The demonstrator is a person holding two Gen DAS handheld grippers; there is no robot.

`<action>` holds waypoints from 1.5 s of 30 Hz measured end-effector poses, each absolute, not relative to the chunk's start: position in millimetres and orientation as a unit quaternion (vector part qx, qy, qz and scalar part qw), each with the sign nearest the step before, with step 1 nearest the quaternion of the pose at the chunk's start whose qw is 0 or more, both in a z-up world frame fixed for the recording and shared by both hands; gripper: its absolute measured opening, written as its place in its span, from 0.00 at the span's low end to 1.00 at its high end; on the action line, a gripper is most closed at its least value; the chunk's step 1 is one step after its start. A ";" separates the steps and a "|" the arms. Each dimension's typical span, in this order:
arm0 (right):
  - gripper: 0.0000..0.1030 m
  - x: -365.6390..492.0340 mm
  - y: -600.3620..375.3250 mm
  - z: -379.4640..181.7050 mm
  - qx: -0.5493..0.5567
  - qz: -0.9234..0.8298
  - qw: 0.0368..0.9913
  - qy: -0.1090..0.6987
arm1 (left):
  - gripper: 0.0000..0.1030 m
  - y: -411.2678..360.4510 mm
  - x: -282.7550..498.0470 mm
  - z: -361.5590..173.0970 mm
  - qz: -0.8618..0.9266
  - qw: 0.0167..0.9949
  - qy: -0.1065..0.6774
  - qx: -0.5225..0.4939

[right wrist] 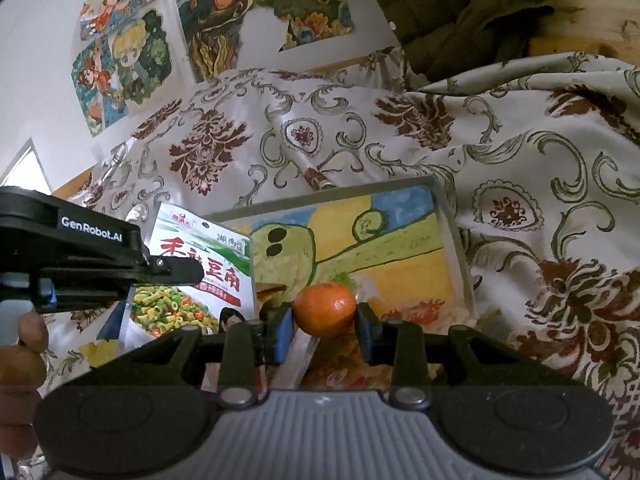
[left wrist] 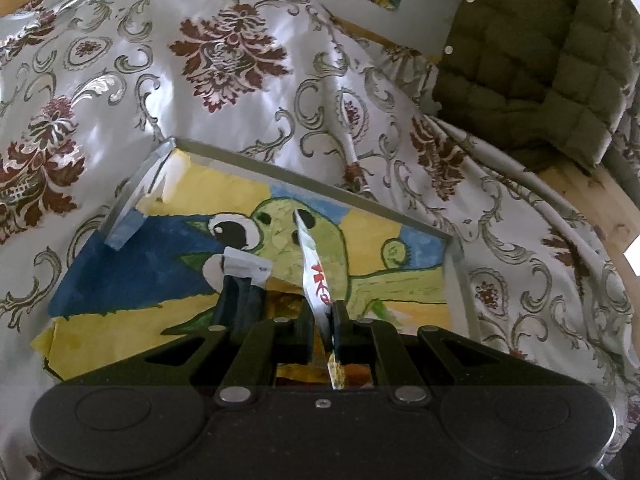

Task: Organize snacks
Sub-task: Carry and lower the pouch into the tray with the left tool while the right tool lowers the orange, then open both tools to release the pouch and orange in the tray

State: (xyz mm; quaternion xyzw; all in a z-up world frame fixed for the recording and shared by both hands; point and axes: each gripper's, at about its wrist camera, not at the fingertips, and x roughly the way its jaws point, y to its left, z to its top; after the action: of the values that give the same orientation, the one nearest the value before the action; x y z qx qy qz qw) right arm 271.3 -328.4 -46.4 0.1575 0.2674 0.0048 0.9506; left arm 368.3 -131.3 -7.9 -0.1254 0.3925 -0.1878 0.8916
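Observation:
My left gripper (left wrist: 322, 314) is shut on a white snack packet (left wrist: 314, 268) with red print, seen edge-on above a shallow grey-walled box (left wrist: 320, 184) with a painted green cartoon plant on its floor. In the right wrist view the same packet (right wrist: 200, 280) shows its face with beans pictured, hanging at the box's left end from the left gripper (right wrist: 180, 270). My right gripper (right wrist: 325, 322) is shut on an orange tangerine (right wrist: 325, 308), held over the near part of the box (right wrist: 328, 196). Other packets lie under it, mostly hidden.
The box rests on a white cloth (left wrist: 224, 80) with brown floral print. A green quilted jacket (left wrist: 532, 60) lies at the back right beside bare wood (right wrist: 580, 24). Paintings (right wrist: 120, 64) hang on the wall behind. A hand (right wrist: 20, 360) holds the left gripper. A dark block (left wrist: 240, 292) stands in the box.

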 end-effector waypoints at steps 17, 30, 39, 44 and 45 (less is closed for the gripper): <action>0.54 264.9 -335.8 -37.6 0.167 -0.003 0.951 0.261 | 0.33 -124.2 365.9 -0.4 -0.179 0.888 0.401 -0.135; 0.87 241.9 -346.7 -17.1 0.166 -0.015 0.957 0.238 | 0.73 -113.4 342.3 46.5 -0.194 0.902 0.364 -0.127; 1.00 212.5 -347.9 12.7 0.163 0.013 0.964 0.211 | 0.99 -84.5 300.1 83.1 -0.212 0.920 0.313 -0.098; 1.00 196.0 -340.8 27.1 0.148 0.025 0.968 0.200 | 0.99 -63.0 272.0 95.4 -0.215 0.927 0.295 -0.086; 1.00 193.3 -339.0 29.0 0.144 0.027 0.969 0.199 | 0.99 -58.7 266.0 96.2 -0.216 0.927 0.294 -0.084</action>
State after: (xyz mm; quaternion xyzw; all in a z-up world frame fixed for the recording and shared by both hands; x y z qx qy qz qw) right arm 193.3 -339.0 29.0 0.1445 0.1988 0.0269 0.9690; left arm 266.0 -58.7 96.2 -0.0839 0.2942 -0.2156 0.9273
